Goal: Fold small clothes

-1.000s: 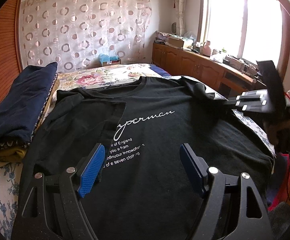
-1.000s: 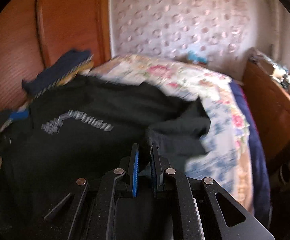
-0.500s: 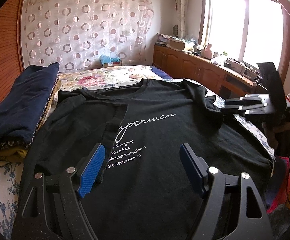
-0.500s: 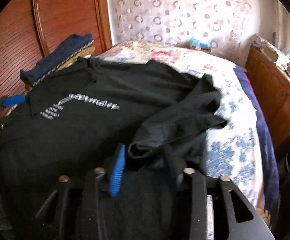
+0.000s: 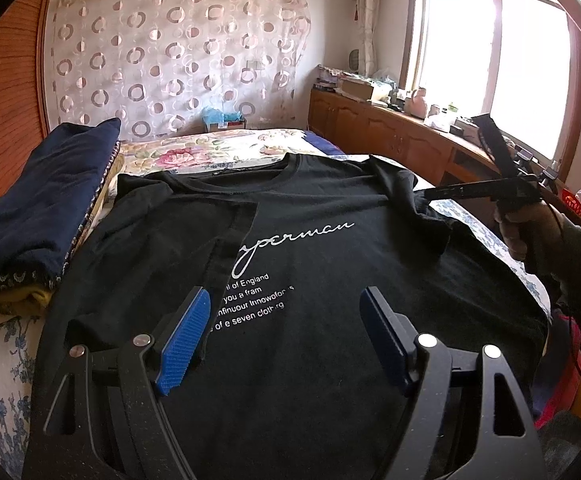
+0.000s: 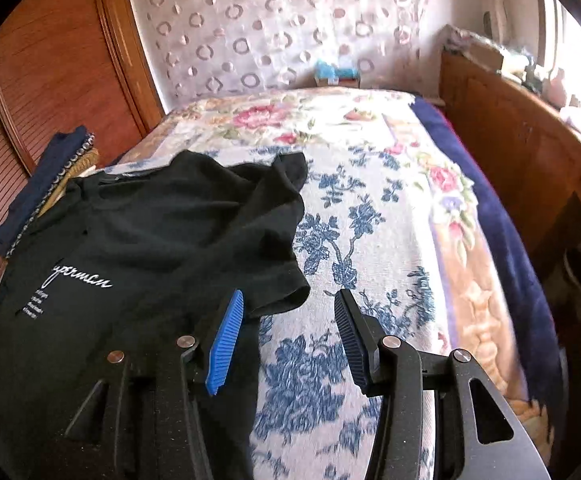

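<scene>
Lying flat on the floral bedspread [image 6: 370,208], front side up, 1 black T-shirt [image 5: 330,280] with white lettering fills the space in front of both tools. Its left sleeve [image 5: 194,216] is folded in over the chest, covering the start of the script word; its right sleeve [image 6: 258,232] lies loose and rumpled at the shirt's edge. The left gripper [image 5: 286,328] hovers above the lower chest with its jaws spread wide, nothing between them, the printed lines of text just ahead of its blue pad. The right gripper [image 6: 290,320] sits at the shirt's right side, its jaws partly spread after just opening; the cuff of the right sleeve lies just ahead of its blue finger [image 6: 226,340], free of both pads, and bare bedspread shows between the 2 fingers. In the left view that same tool appears side-on at the right edge, held in a gloved hand [image 5: 530,228]. Beside the shirt's left shoulder stands 1 stack of folded clothes [image 5: 46,204], navy on top. Counted: 1 shirt, 2 grippers, 1 stack.
</scene>
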`<state>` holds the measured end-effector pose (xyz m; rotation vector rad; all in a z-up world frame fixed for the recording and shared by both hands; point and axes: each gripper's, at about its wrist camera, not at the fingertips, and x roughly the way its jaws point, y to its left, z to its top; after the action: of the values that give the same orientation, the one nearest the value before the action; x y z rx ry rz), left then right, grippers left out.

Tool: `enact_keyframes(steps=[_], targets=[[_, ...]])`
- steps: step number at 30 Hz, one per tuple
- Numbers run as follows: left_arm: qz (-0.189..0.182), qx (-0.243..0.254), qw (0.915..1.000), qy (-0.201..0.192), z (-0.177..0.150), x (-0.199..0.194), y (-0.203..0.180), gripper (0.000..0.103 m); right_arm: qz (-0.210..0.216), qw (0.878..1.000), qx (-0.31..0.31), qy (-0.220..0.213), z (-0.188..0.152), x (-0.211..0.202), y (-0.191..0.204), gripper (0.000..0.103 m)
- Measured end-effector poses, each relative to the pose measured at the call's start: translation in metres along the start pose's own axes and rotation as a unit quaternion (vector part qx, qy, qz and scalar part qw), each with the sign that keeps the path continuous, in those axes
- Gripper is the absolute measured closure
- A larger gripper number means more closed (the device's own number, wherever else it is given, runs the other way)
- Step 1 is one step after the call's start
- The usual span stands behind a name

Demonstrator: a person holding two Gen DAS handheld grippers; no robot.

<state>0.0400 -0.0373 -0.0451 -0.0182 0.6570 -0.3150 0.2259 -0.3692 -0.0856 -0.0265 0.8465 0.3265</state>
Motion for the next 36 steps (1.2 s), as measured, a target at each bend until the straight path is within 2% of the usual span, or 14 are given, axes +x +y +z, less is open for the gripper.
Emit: enact_keyframes(steps=[5, 6, 7, 8, 15, 23, 27, 30, 33, 36], targets=[[0.003, 0.000, 1.0000, -0.001, -0.001, 0.000, 0.001, 0.025, -0.011, 1.000, -0.015, 0.021, 0.009, 0.020, 0.007, 0.073], [0.003, -0.001, 1.0000, -0.001, -0.002, 0.000, 0.001, 0.025, -0.009, 1.000, -0.018, 0.019, 0.011, 0.015, 0.005, 0.083], [0.003, -0.001, 1.0000, 0.000, -0.002, 0.001, 0.001, 0.025, -0.003, 1.000, -0.022, 0.015, 0.013, 0.014, 0.006, 0.097], [0.003, -0.001, 1.0000, -0.001, -0.002, 0.001, 0.001, 0.025, -0.003, 1.000, -0.022, 0.011, 0.014, 0.011, 0.005, 0.099], [0.005, 0.000, 1.0000, -0.003, -0.002, -0.001, 0.002, 0.025, 0.028, 0.998, -0.056, -0.029, 0.027, -0.012, 0.033, 0.099], [0.013, -0.008, 0.9998, -0.013, -0.002, -0.007, 0.012, 0.025, 0.106, 0.987, -0.116, -0.039, 0.052, -0.014, 0.101, 0.100], [0.016, -0.017, 0.9996, -0.012, -0.003, -0.007, 0.018, 0.025, 0.107, 0.985, -0.127, -0.045, 0.068, -0.006, 0.116, 0.099], [0.017, -0.019, 0.9996, -0.013, -0.003, -0.007, 0.020, 0.025, 0.095, 0.986, -0.126, -0.049, 0.073, -0.005, 0.115, 0.070], [0.018, -0.019, 0.9996, -0.013, -0.002, -0.006, 0.022, 0.025, 0.072, 0.988, -0.128, -0.055, 0.066, -0.009, 0.110, 0.069], [0.022, -0.017, 0.9996, -0.011, 0.000, -0.003, 0.026, 0.025, 0.050, 0.990, -0.127, -0.044, 0.055, -0.005, 0.102, 0.069]])
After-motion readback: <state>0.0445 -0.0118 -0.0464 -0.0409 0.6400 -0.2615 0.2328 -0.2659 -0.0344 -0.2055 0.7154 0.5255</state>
